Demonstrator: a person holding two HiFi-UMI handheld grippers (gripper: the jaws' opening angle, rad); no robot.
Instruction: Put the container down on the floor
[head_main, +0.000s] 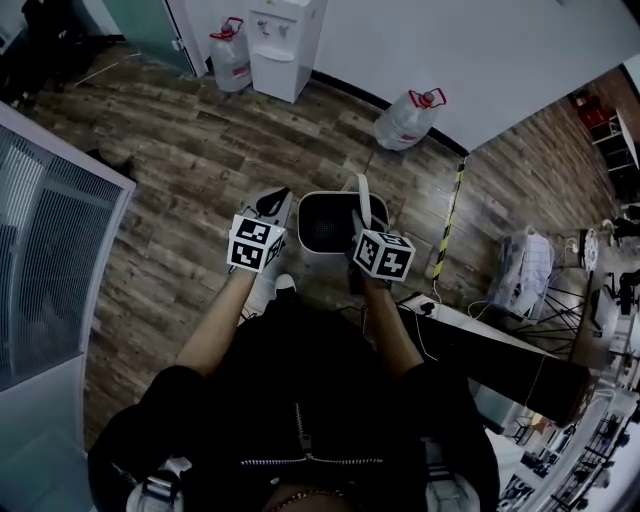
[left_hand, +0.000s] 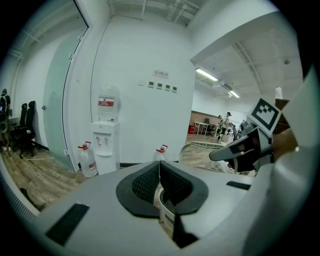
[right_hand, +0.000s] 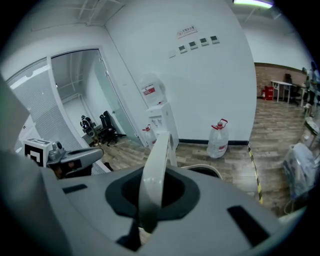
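In the head view the container (head_main: 312, 238), a white bin with a dark inside, sits between my two grippers, over the wooden floor (head_main: 190, 170). Whether it touches the floor I cannot tell. Its white handle (head_main: 363, 197) stands upright, and my right gripper (head_main: 360, 215) is shut on it. In the right gripper view the handle (right_hand: 154, 170) runs up between the jaws of the right gripper (right_hand: 152, 192). My left gripper (head_main: 283, 205) is at the bin's left rim. In the left gripper view the left gripper (left_hand: 159, 175) is closed to a thin line, with the container's rim (left_hand: 166, 206) just below.
A water dispenser (head_main: 283, 45) stands at the far wall with a water bottle (head_main: 230, 55) beside it, and another bottle (head_main: 408, 118) to the right. A glass partition (head_main: 45, 260) runs along the left. On the right are yellow-black floor tape (head_main: 448, 215), a white bag (head_main: 522, 272) and a dark desk (head_main: 500, 365).
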